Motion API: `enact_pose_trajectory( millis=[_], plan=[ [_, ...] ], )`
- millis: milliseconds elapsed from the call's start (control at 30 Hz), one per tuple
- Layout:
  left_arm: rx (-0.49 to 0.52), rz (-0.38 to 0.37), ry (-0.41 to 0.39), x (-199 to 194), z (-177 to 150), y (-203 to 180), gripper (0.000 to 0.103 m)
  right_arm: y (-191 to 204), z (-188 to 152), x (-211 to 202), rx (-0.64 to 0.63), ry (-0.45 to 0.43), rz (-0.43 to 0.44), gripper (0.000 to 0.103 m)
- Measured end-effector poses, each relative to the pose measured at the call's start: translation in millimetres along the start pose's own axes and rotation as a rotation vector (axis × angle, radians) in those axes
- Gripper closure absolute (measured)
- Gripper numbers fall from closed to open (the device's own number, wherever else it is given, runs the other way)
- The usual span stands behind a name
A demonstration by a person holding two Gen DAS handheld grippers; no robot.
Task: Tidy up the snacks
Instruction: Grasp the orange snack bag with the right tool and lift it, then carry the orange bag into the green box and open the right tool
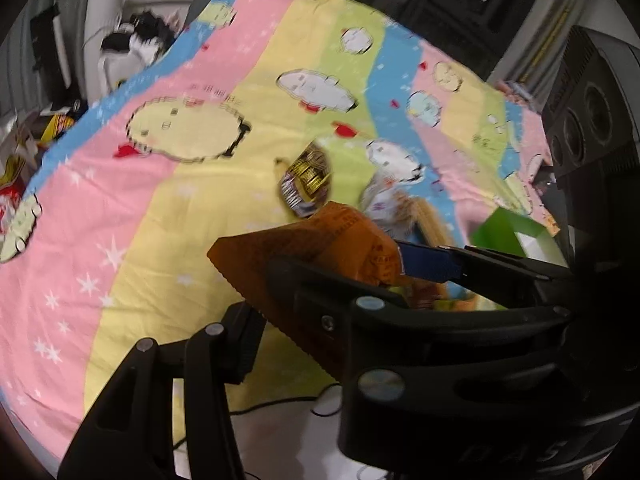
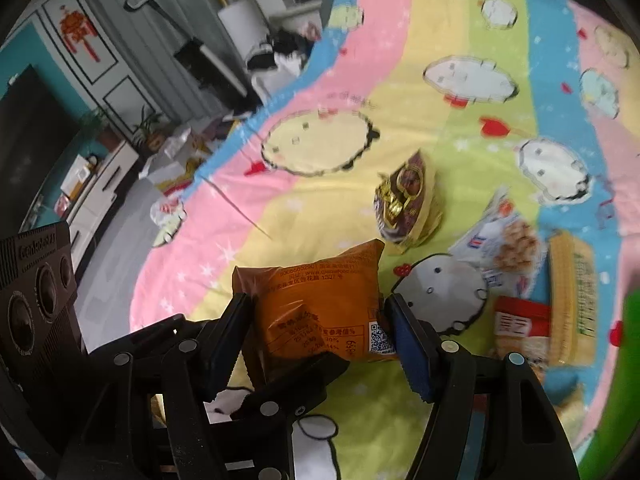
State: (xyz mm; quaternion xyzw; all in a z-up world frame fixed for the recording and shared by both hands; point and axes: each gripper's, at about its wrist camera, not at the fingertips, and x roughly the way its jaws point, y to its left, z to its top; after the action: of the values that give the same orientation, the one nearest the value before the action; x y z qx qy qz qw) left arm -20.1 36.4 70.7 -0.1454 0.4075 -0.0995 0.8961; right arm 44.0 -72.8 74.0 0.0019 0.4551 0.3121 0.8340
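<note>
While both grippers pinched the orange snack packet [image 2: 320,312] at lower centre of the right wrist view, sorting looked barely begun. The right gripper [image 2: 320,332] clamped its two sides; the left gripper [image 1: 316,280], apparently closed on one corner, was blurred, so that grip is less sure. Left loose on the cartoon-print bedsheet [image 2: 400,80] were a gold-and-purple bag [image 2: 408,204], a white puffed-snack bag [image 2: 500,248], a red box [image 2: 520,324] and a yellow box [image 2: 572,296]. A green box [image 1: 512,236] sat at right.
</note>
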Motion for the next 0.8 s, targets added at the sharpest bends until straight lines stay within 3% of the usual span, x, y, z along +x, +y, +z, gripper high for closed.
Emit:
enact_pose_trajectory(
  millis=[300, 800],
  plan=[
    [0.085, -0.057, -0.088, -29.8, -0.2, -41.3, 0.057, 9.9, -14.2, -58.6, -0.004, -0.149, -0.094, 0.032],
    [0.234, -0.119, -0.190, -63.6, 7.5, -129.8, 0.057, -20.1, -33.2, -154.1, 0.074, -0.345, -0.146, 0.032]
  ],
)
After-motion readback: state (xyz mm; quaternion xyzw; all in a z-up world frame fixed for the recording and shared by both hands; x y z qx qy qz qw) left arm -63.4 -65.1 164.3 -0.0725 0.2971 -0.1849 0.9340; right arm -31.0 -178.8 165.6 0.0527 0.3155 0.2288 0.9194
